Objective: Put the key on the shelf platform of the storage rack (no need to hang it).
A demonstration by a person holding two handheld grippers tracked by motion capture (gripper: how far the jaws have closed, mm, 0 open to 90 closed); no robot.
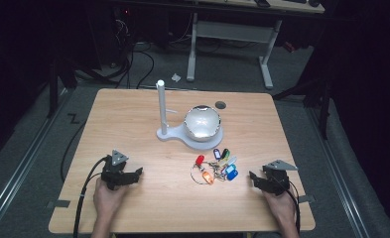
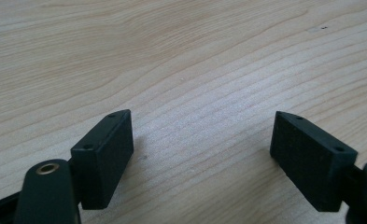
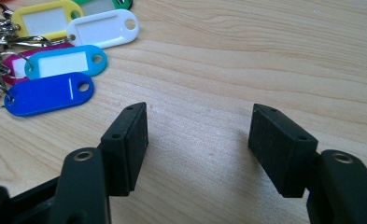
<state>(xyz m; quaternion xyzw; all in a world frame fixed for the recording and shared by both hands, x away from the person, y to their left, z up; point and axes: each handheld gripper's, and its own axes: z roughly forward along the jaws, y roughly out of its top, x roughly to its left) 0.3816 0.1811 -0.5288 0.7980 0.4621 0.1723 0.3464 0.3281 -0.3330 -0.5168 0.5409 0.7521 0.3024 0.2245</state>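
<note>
Right claw (image 3: pixel 197 140) jaws wide, nothing between, low over bare desk (image 3: pixel 274 56). Bunch of key tags (image 1: pixel 216 167) lies near, toward desk middle; blue tag (image 3: pixel 48 94) closest to right claw, then light blue (image 3: pixel 64 62), white (image 3: pixel 104 29), yellow (image 3: pixel 45 18). Left claw (image 2: pixel 202 156) jaws wide too, empty, over bare wood, well apart from tags. Beyond tags: white stand with upright post (image 1: pixel 161 106) and shiny dome (image 1: pixel 201 123).

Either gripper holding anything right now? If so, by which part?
Nothing is held. The left gripper is open over bare table. The right gripper is open too, beside the key tags and not touching them.
</note>
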